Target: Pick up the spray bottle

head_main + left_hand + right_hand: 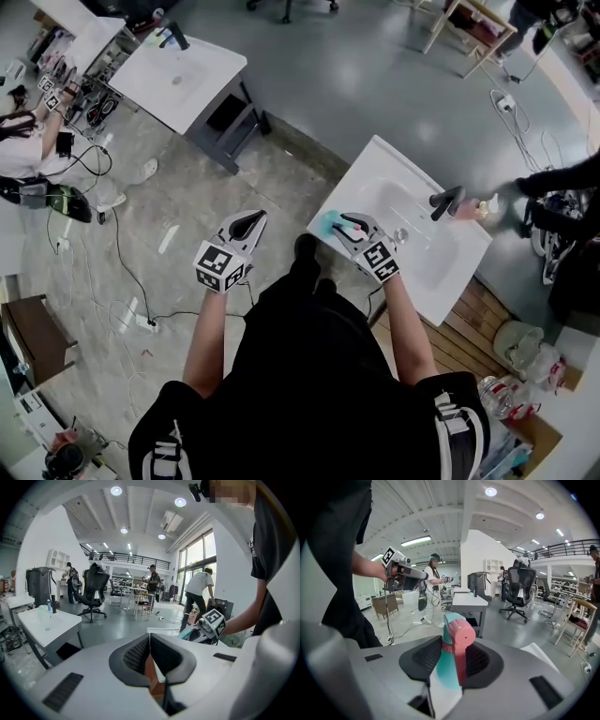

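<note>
The spray bottle (451, 660), teal with a pink trigger head, stands upright between the jaws of my right gripper (457, 641), and both dark pads sit against its neck. In the head view the spray bottle (331, 223) and right gripper (349, 226) are at the near left corner of a white sink basin (375, 159). My left gripper (251, 221) hangs over the floor left of the basin, its jaws shut with nothing between them. Along its own jaws, the left gripper (150, 637) has its tips meeting.
A black faucet (446, 202) and a small pink bottle (467, 210) stand at the basin's far side, where another person's dark sleeve (555, 176) reaches in. A second white sink table (178, 75) stands at the upper left. Cables (122, 262) trail over the floor.
</note>
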Demonstrator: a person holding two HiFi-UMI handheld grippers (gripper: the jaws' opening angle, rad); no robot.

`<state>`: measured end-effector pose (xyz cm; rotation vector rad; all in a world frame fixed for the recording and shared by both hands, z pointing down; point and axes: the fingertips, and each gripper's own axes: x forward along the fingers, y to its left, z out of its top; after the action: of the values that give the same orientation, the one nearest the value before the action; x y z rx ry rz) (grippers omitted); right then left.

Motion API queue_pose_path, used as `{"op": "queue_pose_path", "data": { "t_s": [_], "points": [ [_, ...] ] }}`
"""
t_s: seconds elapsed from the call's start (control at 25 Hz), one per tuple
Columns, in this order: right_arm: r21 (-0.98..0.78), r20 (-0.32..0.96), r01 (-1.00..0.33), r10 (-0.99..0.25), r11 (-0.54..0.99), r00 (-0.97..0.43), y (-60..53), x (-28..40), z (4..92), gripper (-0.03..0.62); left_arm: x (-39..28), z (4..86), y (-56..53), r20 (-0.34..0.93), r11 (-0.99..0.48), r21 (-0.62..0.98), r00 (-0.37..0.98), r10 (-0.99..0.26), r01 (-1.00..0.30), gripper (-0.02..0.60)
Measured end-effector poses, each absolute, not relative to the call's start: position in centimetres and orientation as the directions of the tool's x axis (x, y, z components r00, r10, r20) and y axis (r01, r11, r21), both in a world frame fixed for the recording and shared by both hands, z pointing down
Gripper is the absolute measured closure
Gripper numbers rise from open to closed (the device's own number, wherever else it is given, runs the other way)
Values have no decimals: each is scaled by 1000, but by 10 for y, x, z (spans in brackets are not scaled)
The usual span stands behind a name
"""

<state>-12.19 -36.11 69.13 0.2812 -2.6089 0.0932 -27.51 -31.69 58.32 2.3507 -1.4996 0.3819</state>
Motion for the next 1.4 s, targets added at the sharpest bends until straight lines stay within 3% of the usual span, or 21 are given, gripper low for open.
{"op": "queue_pose_path", "data": {
  "t_s": [0.52, 1.4],
  "points": [
    [21, 492, -290, -263, 957, -830, -362, -93, 674, 445, -249, 575, -326, 376, -472, 124, 481, -792, -873, 558],
    [61, 464, -428, -405, 902, -787, -315, 14, 649, 445, -147, 562, -289, 366, -580, 116, 578, -729, -806, 558]
  ]
}}
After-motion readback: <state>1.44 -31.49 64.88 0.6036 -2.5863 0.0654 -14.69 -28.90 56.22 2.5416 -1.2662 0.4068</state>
